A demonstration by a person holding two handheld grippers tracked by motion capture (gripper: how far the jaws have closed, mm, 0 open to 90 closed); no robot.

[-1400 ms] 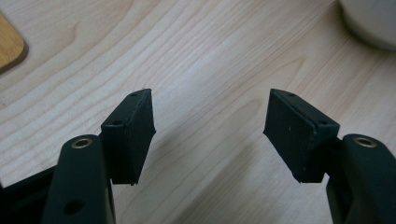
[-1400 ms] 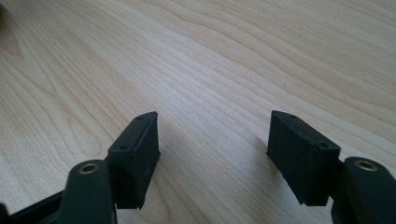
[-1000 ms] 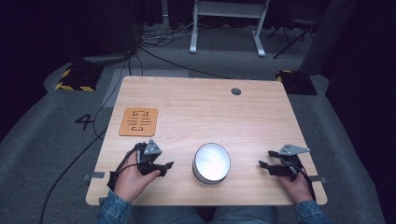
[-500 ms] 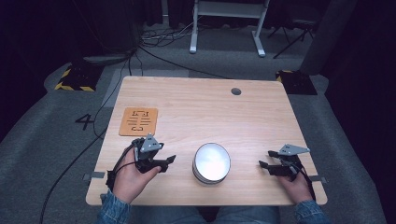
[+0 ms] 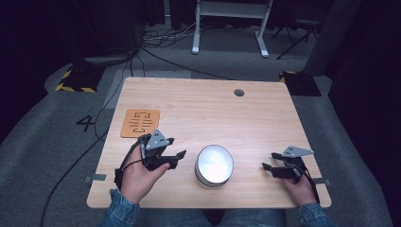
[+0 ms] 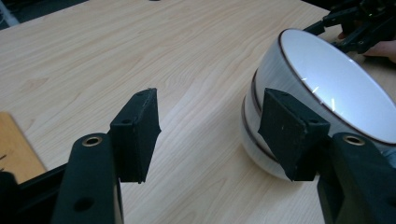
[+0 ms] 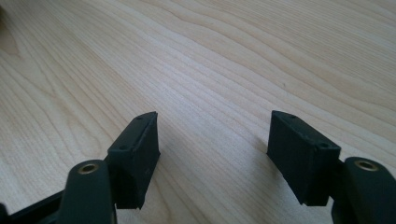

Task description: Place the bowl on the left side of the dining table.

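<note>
A stack of white bowls (image 5: 214,165) with dark rims stands near the table's front edge, between my hands. My left gripper (image 5: 177,157) hovers just left of the stack, open, pointing toward it. In the left gripper view the bowls (image 6: 327,88) sit at the right, partly behind the right pad (image 6: 289,133), and only bare wood lies between the jaws of my left gripper (image 6: 212,135). Those jaws have just been closing a little, with nothing between them. My right gripper (image 5: 267,168) rests right of the bowls, open; in the right gripper view my right gripper (image 7: 212,154) has only wood between its jaws.
An orange mat (image 5: 140,123) with black markings lies at the table's left, behind my left hand; its corner (image 6: 14,149) is at the lower left of the left gripper view. A round cable hole (image 5: 239,92) sits at the far right of the wooden table (image 5: 203,113).
My left hand has lifted off the table and edged toward the bowls. The right hand has stayed put.
</note>
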